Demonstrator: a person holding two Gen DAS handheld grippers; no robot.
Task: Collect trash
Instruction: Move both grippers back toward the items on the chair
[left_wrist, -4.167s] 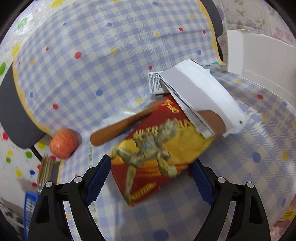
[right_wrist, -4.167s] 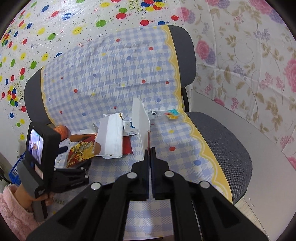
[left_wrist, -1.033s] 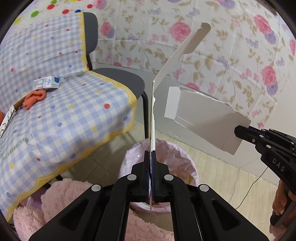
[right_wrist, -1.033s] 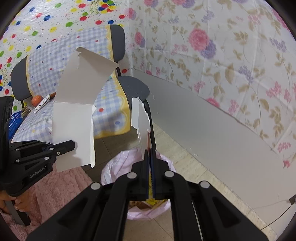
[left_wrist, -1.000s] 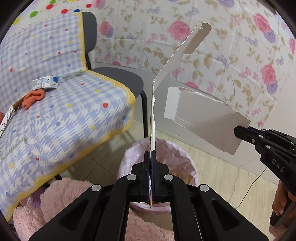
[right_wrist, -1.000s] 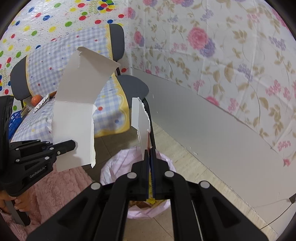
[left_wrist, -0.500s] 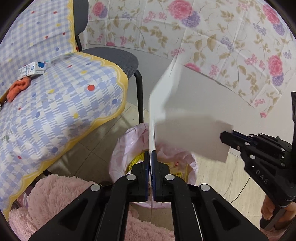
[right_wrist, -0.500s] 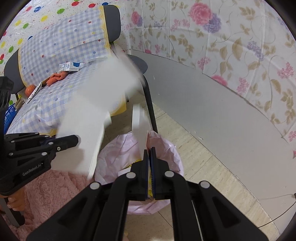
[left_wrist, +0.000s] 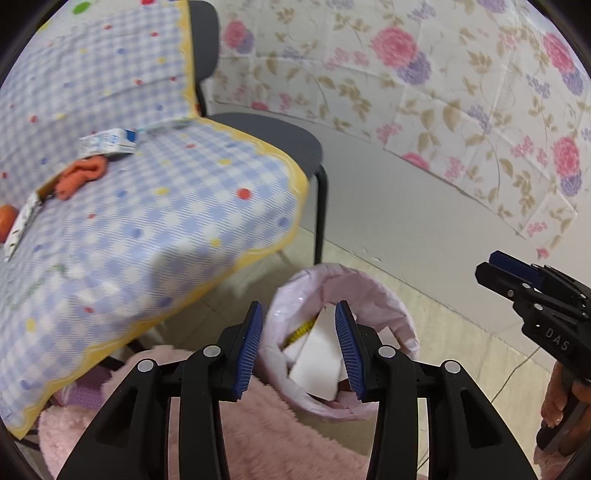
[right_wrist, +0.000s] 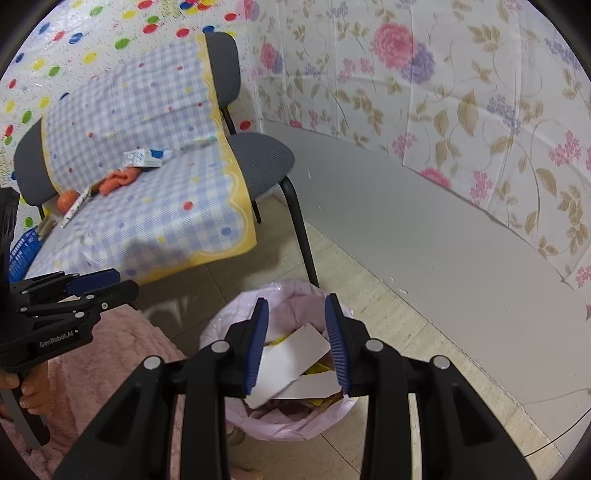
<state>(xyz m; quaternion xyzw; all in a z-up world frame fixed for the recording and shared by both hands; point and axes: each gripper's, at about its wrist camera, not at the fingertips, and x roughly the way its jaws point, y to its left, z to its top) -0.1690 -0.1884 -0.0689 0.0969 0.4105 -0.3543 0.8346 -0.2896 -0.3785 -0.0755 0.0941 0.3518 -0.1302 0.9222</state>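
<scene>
A bin lined with a pink bag (left_wrist: 373, 295) (right_wrist: 291, 424) stands on the floor below both grippers. White cardboard pieces (left_wrist: 317, 354) (right_wrist: 291, 354) lie inside it over yellow wrappers. My left gripper (left_wrist: 300, 349) is open and empty above the bin; it also shows at the left of the right wrist view (right_wrist: 107, 282). My right gripper (right_wrist: 297, 343) is open and empty above the bin; it also shows at the right of the left wrist view (left_wrist: 502, 269). On the checked chair cover (right_wrist: 166, 221) lie a small white-and-blue box (right_wrist: 142, 158), an orange cloth (right_wrist: 118, 181) and an orange ball (right_wrist: 66, 199).
Two grey chairs (right_wrist: 266, 155) stand against the wall, with black legs (right_wrist: 299, 232) next to the bin. A pink fluffy rug (left_wrist: 280, 439) lies under my left gripper. A blue basket (right_wrist: 20, 251) sits at the far left. A grey baseboard (right_wrist: 443, 240) runs along the floral wall.
Both grippers have opened and let go of their white cardboard pieces, which now lie in the bin. Earlier both were shut on the cardboard above the bin.
</scene>
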